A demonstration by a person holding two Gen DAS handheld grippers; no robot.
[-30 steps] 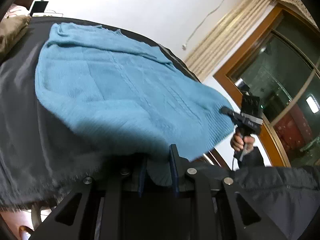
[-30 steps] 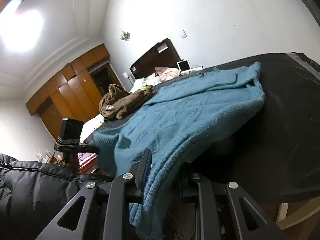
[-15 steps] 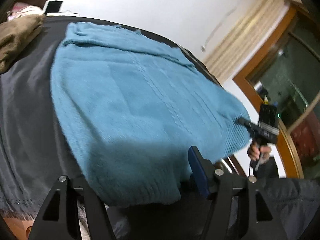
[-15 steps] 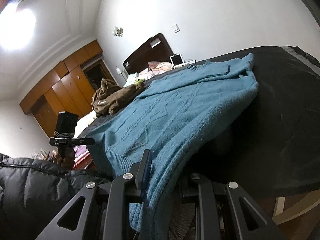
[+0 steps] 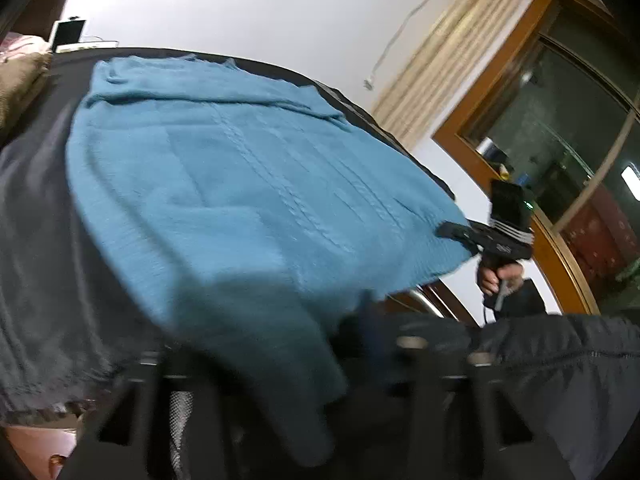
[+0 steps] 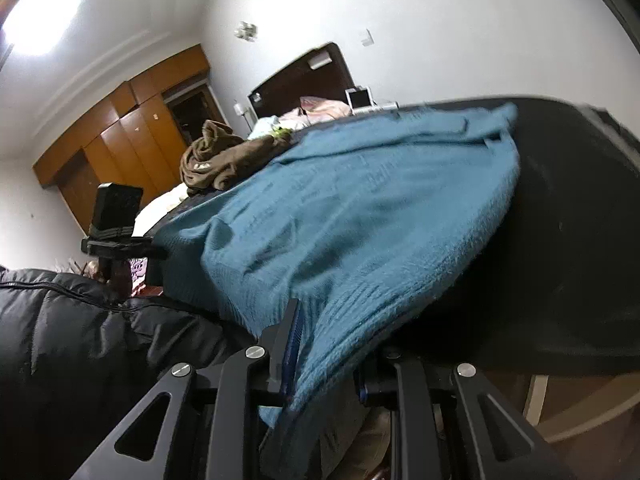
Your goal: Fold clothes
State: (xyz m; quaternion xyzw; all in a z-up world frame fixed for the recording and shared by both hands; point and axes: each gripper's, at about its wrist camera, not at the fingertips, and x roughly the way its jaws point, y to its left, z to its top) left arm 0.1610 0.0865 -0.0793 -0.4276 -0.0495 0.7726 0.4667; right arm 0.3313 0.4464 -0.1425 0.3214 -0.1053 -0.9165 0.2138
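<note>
Left wrist view: left tool [image 5: 320, 344], jaws just closing, pinches blue sweater [image 5: 248, 184] hem; right tool [image 6: 324, 344] clamps it too

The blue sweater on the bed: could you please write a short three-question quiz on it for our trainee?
1. True or false: the right gripper is shut on the hem of the blue sweater.
2. What lies past the sweater, towards the headboard? A) brown garment B) red towel C) pair of shoes
3. What colour is the cover under the sweater?
Key: 1 true; 2 A; 3 black.
</note>
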